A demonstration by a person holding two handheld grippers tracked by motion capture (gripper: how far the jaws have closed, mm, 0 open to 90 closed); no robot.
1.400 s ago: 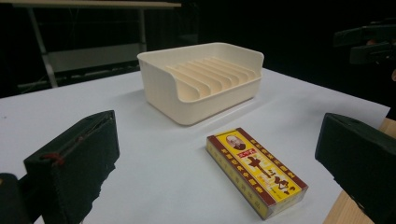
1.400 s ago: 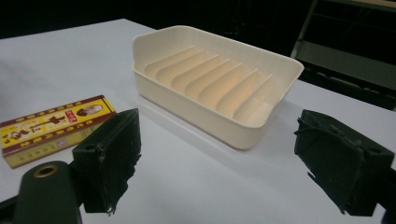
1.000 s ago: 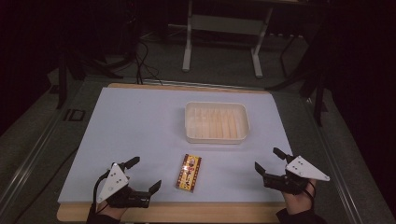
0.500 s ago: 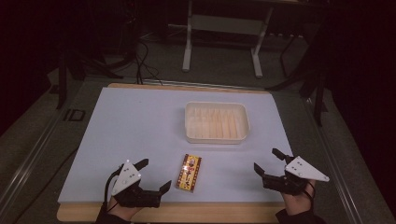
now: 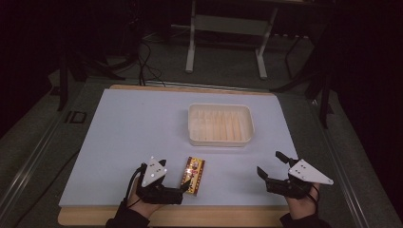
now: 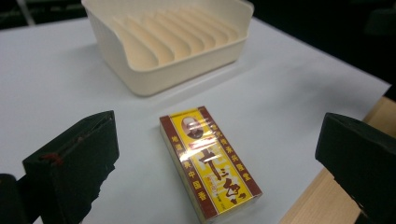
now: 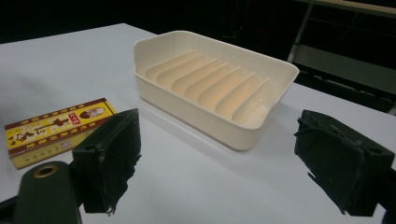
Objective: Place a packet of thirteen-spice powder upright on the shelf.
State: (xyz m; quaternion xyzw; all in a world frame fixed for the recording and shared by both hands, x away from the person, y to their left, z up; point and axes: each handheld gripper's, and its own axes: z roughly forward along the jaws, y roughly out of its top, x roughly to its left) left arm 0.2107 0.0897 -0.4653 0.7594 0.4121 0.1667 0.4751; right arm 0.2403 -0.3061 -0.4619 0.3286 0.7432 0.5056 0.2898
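Observation:
A small yellow and red box (image 5: 193, 175) lies flat on the white table top (image 5: 133, 137) near the front edge. My left gripper (image 5: 175, 174) is open, with a jaw on either side of the box's near end (image 6: 210, 161) and neither jaw touching it. A cream ribbed tray (image 5: 218, 141) stands empty behind the box. My right gripper (image 5: 269, 162) is held open at the front right with nothing in it. In the right gripper view its jaws (image 7: 233, 163) point at the tray (image 7: 196, 114), and the box (image 7: 51, 128) lies to the left.
The table's wooden front edge (image 5: 214, 222) runs just below both hands. Dark floor, cables and a metal stand (image 5: 225, 28) lie beyond the far edge. Bare table top stretches to the left and behind the tray.
My left gripper has moved right along the front edge until its open jaws stand on either side of the box. The right gripper, box and tray have stayed put.

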